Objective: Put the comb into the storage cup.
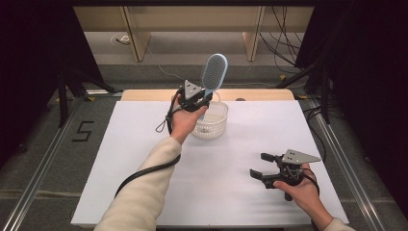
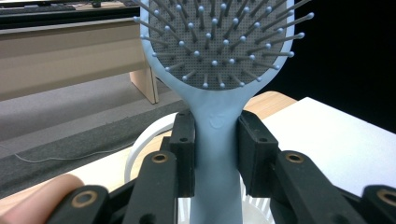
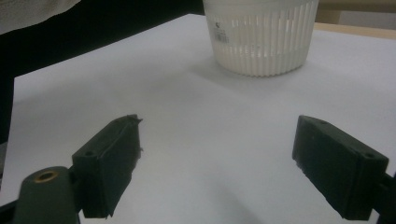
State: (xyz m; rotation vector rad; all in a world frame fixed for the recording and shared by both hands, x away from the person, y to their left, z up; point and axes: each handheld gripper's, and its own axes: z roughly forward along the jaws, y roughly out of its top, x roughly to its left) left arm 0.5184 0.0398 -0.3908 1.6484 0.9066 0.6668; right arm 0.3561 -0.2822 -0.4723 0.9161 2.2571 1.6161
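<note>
Over at the left, the left gripper (image 1: 204,97) is raised above the white slatted plastic basket (image 1: 217,124), its jaws pinching the handle of a pale blue paddle hairbrush with grey bristles (image 1: 213,73), the brush head standing upright over the basket's far rim. Toward the right, the right gripper (image 1: 262,166) sits low over the white table sheet (image 1: 144,144), jaws spread wide, nothing between them.

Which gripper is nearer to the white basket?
Left. The left gripper holds the blue hairbrush just above the white basket; the right gripper, open, rests apart from it, nearer the person.
</note>
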